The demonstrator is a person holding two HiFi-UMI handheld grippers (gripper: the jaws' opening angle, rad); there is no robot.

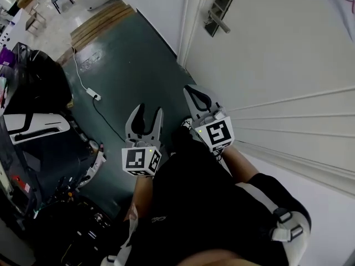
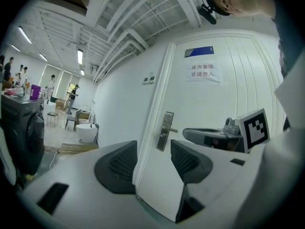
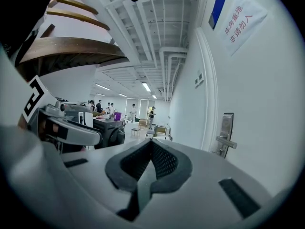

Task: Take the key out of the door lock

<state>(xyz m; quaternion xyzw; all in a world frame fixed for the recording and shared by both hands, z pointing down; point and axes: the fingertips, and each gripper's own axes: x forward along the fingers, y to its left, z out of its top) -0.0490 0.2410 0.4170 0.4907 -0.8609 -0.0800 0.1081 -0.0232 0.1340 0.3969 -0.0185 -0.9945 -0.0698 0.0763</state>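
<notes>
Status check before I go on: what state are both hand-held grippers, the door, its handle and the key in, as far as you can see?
Left hand-held gripper: jaws apart, nothing between them, short of the door.
Right hand-held gripper: jaws together, empty, not at the lock.
Door: closed in its frame.
Door handle: level, nothing touching it.
Key: too small to make out at the lock.

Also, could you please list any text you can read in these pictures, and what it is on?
"库房重地 / 非请勿入": two lines on the paper notice stuck to the white door.
Blue plate above the notice: too small to read.
Nothing else legible.
</notes>
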